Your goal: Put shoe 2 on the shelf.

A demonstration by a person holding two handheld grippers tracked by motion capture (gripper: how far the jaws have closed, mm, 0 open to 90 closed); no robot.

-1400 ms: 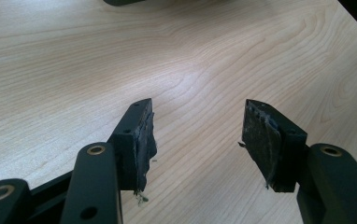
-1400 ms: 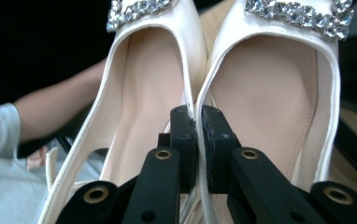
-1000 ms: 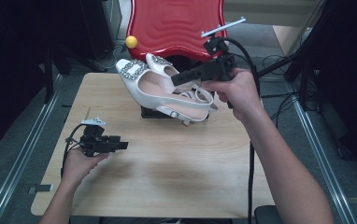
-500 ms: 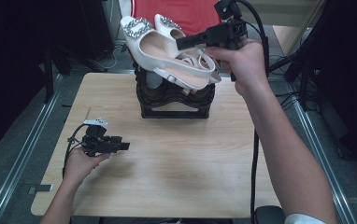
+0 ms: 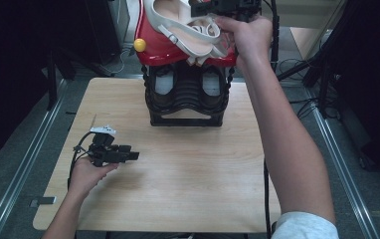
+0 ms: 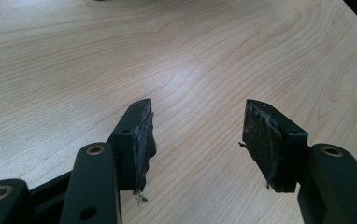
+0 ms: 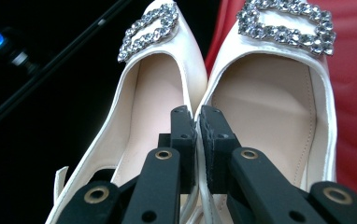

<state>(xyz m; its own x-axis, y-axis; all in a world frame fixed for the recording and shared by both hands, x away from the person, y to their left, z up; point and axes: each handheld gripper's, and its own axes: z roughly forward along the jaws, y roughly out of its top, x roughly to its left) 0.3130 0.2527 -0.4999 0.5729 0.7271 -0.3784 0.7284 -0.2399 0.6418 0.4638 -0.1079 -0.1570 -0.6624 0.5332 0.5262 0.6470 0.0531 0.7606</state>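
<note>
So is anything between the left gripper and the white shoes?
Yes. The black rack stands on the table between the open left gripper and the white shoes, which the right gripper holds raised beyond it.

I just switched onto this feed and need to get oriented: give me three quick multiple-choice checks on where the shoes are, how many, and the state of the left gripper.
1. Where are the white shoes?
A. lying on the table
B. lifted above the black rack, in front of the red object
C. in the left gripper

2. How many shoes does the right gripper pinch?
A. one
B. two
C. three

3. The left gripper is:
A. open, nothing between its jaws
B. shut on a strap
C. shut on a shoe

Answers: 1 B, the high view shows them raised over the rack. 2 B, its jaws clamp two adjoining inner walls. 3 A, bare table shows between its jaws.
</note>
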